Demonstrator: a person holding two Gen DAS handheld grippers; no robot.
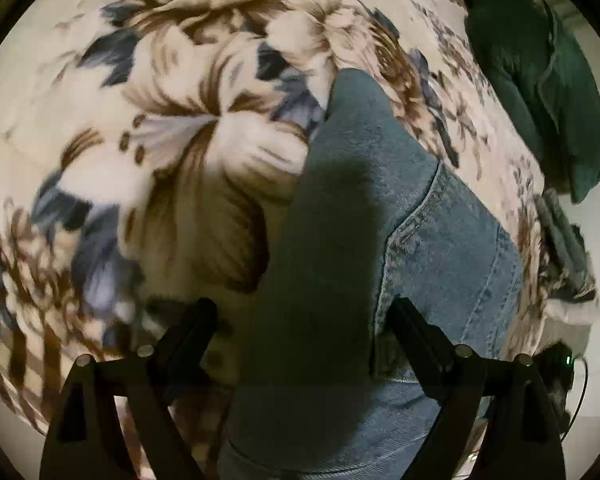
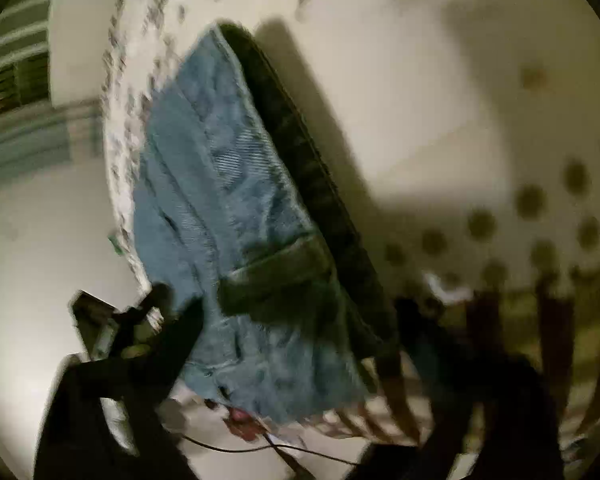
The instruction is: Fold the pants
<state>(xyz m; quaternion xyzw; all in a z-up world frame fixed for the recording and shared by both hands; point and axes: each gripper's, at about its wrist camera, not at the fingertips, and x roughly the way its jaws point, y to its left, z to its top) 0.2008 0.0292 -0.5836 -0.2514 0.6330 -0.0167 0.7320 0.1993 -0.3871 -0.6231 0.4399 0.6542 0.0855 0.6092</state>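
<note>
Blue denim pants (image 1: pixel 432 240) lie on a floral blanket (image 1: pixel 172 128), a folded layer running up from between my fingers. My left gripper (image 1: pixel 300 320) has its jaws wide apart above the denim, holding nothing. In the blurred right wrist view the pants (image 2: pixel 228 208) lie as a folded strip with a dark seam edge on the right. My right gripper (image 2: pixel 296 320) hovers over the near end of the strip with its jaws apart; the fingers (image 2: pixel 180 332) touch no cloth that I can see.
A dark green garment (image 1: pixel 540 92) lies at the blanket's far right edge. A grey cloth heap (image 1: pixel 564 248) sits below it. A thin cable (image 2: pixel 260 448) runs along the bottom of the right wrist view. Pale floor (image 2: pixel 32 260) shows beyond the blanket's edge.
</note>
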